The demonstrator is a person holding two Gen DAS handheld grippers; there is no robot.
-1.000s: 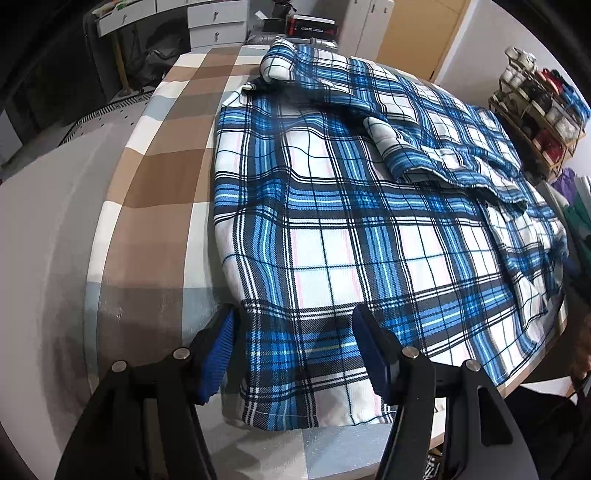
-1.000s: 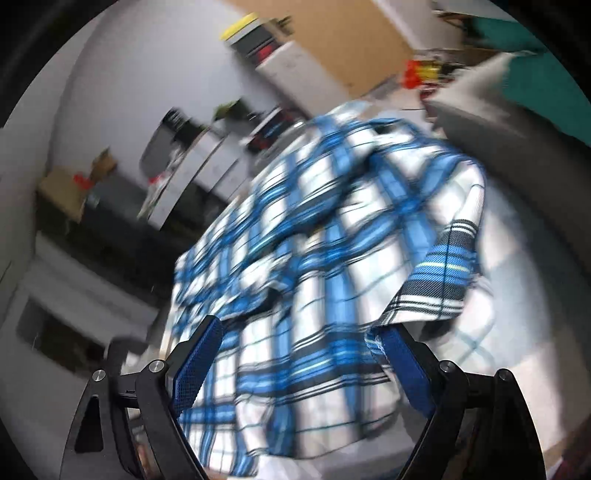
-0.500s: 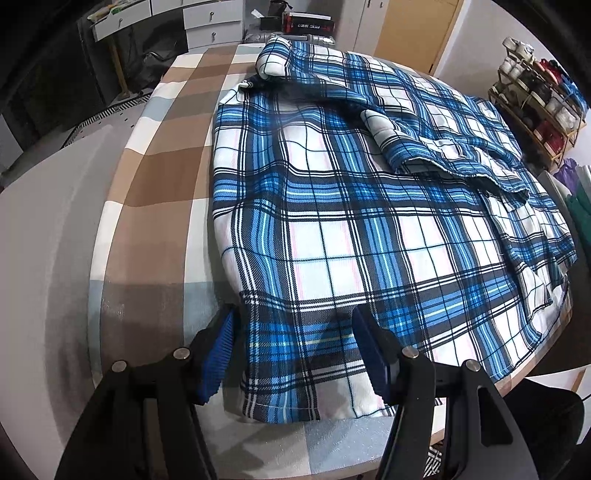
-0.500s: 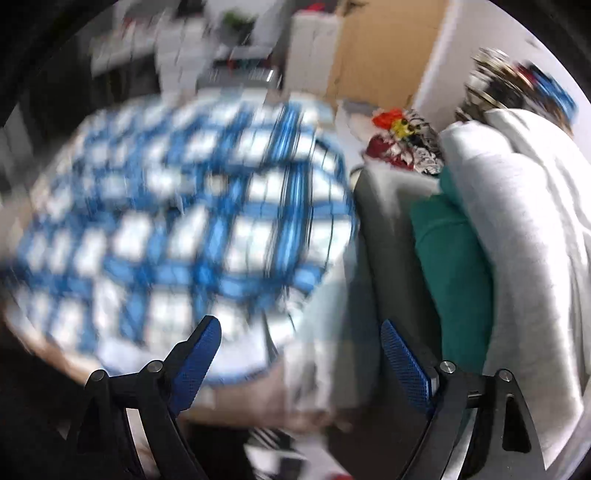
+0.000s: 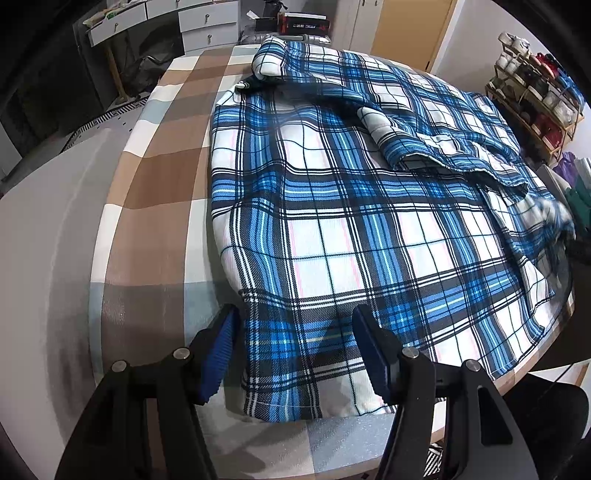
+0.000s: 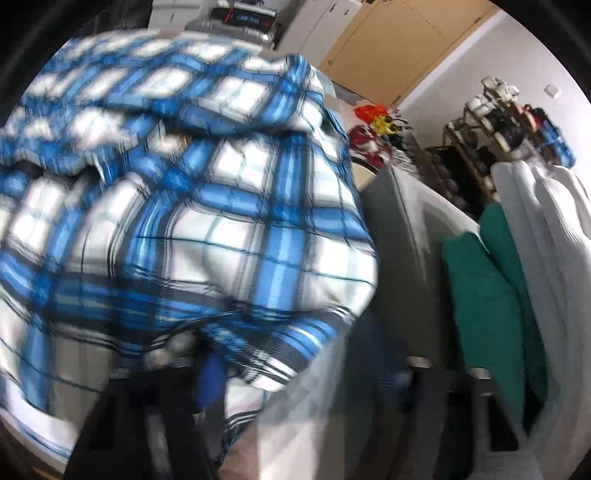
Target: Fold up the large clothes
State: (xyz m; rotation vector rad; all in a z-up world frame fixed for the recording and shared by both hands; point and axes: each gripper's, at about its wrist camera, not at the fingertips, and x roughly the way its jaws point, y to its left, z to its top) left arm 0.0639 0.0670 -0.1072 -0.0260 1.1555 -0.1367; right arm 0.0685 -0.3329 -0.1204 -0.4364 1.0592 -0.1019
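A blue and white plaid shirt (image 5: 332,221) lies spread on the checked brown and grey table cover (image 5: 155,184), with one sleeve folded across its upper part. My left gripper (image 5: 291,339) hovers over the near hem, its jaws open and straddling the cloth without pinching it. In the blurred right wrist view the shirt (image 6: 221,221) fills the left half. My right gripper (image 6: 303,380) is at the shirt's edge with its jaws closing. A corner of the cloth hangs between them against the left pad, and the right finger still stands apart from it.
A shelf rack (image 5: 535,92) with small items stands at the far right, and white drawers (image 5: 207,26) at the back. Green cloth (image 6: 480,295) and white cloth (image 6: 546,240) are stacked right of the table. The table's near edge (image 5: 332,443) lies just below the hem.
The right wrist view has swung and rolled across the shirt to its right edge, where the cloth now sits between the jaws. The left gripper has stayed put over the hem.
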